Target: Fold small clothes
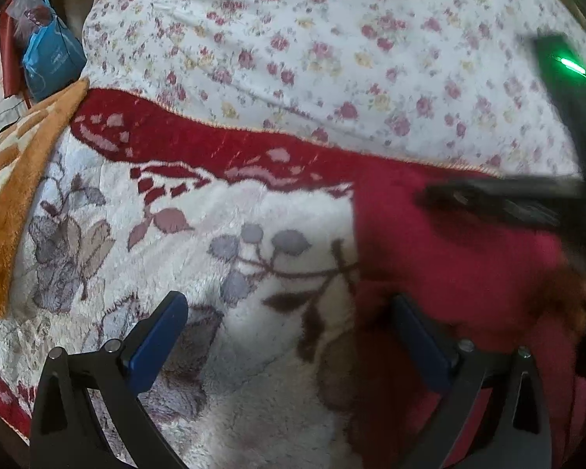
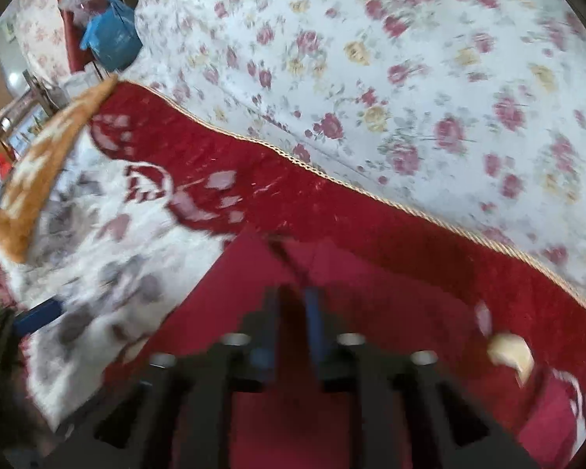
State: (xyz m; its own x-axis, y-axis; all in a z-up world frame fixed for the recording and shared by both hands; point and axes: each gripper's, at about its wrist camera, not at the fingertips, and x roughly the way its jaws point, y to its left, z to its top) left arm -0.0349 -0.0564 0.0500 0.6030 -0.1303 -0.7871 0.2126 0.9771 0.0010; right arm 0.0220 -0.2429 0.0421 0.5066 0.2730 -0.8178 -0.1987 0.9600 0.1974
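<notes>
Red garment (image 1: 449,258) lay flat on a fleece blanket (image 1: 222,211) patterned white with a red border, beside a floral sheet (image 1: 332,39). Left gripper (image 1: 289,336) stood wide, empty, straddling the garment's edge. Right gripper (image 2: 297,312) stood narrow over the cloth; grip indeterminable through blur.

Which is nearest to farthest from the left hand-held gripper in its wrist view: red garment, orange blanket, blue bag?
From the left hand-held gripper:
1. Red garment, right beside its right finger.
2. Orange blanket, along the left edge.
3. Blue bag, far upper left, beyond the bed.
</notes>
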